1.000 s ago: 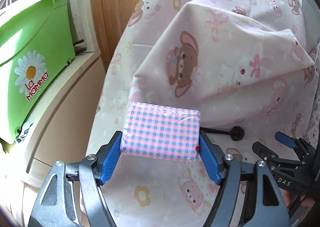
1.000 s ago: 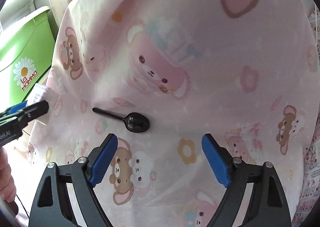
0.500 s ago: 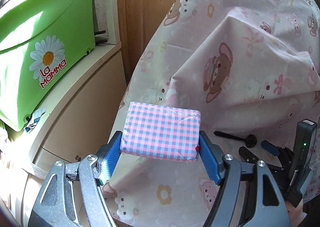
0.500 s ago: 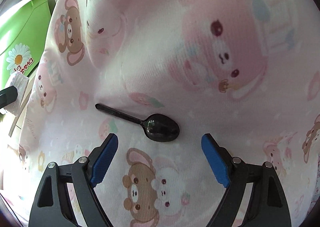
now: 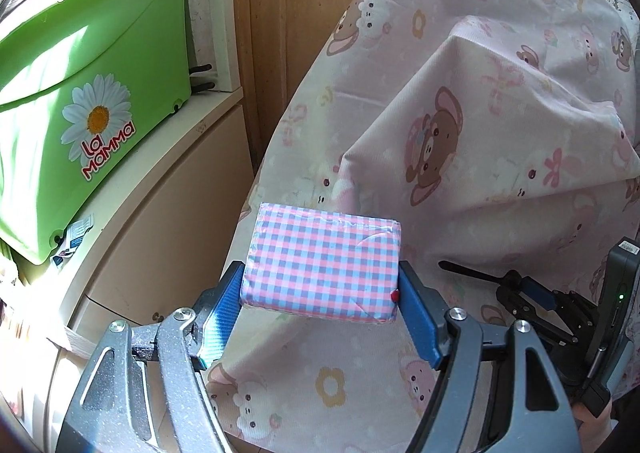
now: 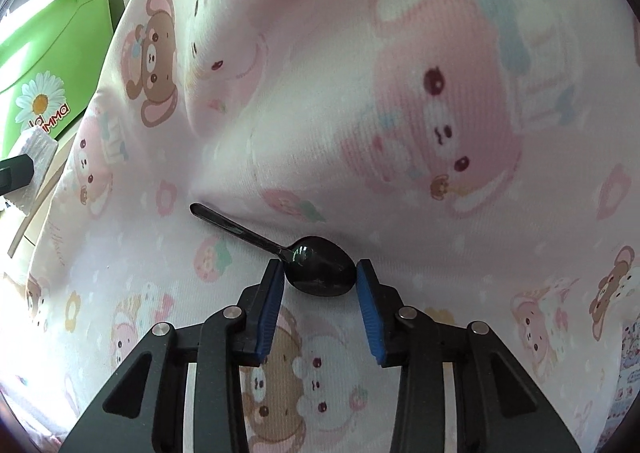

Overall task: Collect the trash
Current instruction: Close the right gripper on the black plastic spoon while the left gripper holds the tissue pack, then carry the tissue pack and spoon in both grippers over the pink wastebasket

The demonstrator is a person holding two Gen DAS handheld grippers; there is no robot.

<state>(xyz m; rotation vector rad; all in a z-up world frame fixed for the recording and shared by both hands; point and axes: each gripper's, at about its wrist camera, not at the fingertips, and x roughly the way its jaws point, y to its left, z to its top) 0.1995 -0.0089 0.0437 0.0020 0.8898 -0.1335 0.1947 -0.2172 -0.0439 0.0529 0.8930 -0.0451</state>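
In the left wrist view, my left gripper (image 5: 320, 287) is shut on a pink-and-blue checked packet (image 5: 324, 265) and holds it above the bed's edge. A black plastic spoon (image 6: 316, 267) lies on the pink bear-print sheet (image 6: 360, 93). My right gripper (image 6: 320, 277) is down at the sheet and its jaws are closing. The spoon's bowl sits between the blue pads (image 6: 272, 301), which stand at its two edges without clearly pressing on it. The spoon's handle (image 5: 468, 273) and the right gripper's tip (image 5: 532, 289) also show in the left wrist view.
A green plastic tub (image 5: 80, 93) with a daisy logo stands on a cream cabinet (image 5: 160, 213) left of the bed. Wooden wall panels (image 5: 288, 33) rise behind. The sheet bulges upward in a big fold (image 5: 500, 113) beyond the spoon.
My right gripper moved in over the spoon and its jaws narrowed from wide apart to the bowl's edges. The left gripper drifted left with the packet, then held still.
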